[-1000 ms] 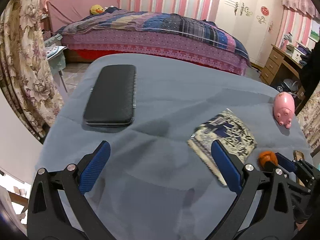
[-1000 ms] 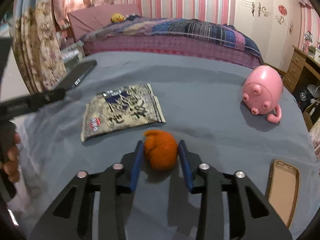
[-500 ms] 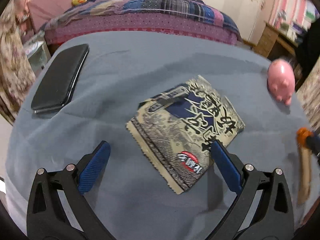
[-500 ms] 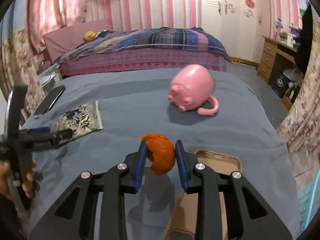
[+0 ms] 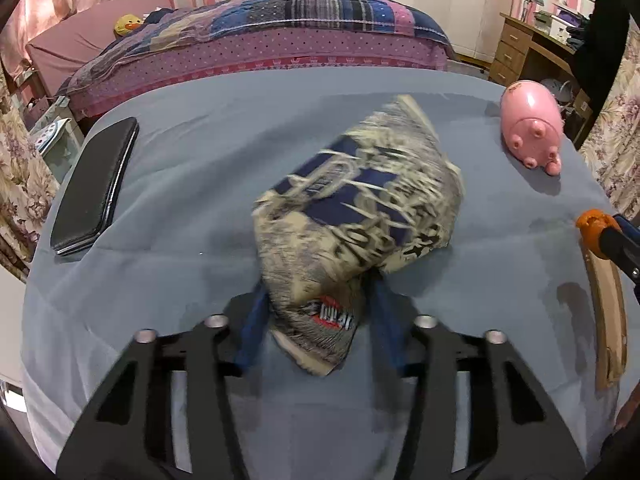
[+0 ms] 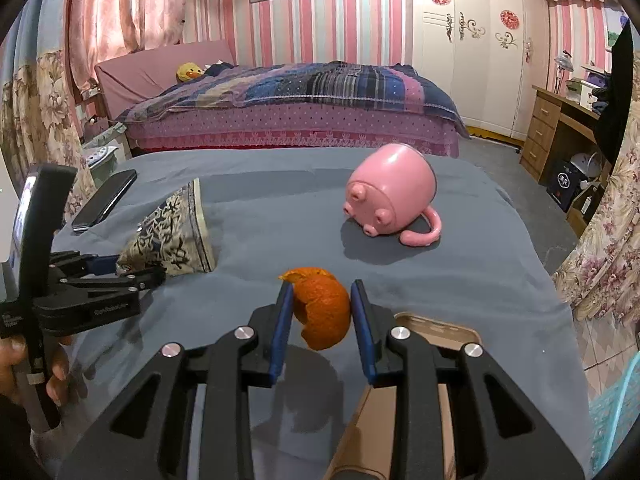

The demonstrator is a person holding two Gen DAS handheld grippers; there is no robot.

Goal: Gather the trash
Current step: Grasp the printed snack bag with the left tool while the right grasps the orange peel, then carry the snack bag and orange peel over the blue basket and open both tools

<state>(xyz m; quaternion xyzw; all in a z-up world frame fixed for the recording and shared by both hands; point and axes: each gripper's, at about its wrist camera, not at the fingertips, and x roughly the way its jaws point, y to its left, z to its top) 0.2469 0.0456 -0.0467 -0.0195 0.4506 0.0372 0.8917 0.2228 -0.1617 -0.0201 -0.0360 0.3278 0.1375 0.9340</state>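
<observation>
My left gripper [image 5: 318, 316] is shut on the near end of a beige and navy snack wrapper [image 5: 360, 208], which tilts up off the grey table and is blurred by motion. The wrapper also shows in the right wrist view [image 6: 172, 236], with the left gripper [image 6: 120, 270] clamped on its corner. My right gripper [image 6: 320, 316] is shut on an orange peel [image 6: 322, 312] and holds it above the table. The peel shows at the right edge of the left wrist view [image 5: 596, 228].
A pink pig-shaped mug [image 6: 390, 200] lies on its side at the table's right. A black phone [image 5: 94, 188] lies at the left. A tan phone case [image 6: 436, 328] lies below my right gripper. A bed [image 6: 288, 108] stands behind the grey table [image 6: 280, 184].
My left gripper moved onto the wrapper, closed on its near end and lifted it. My right gripper, still holding the peel, lifted it and swung right over the phone case.
</observation>
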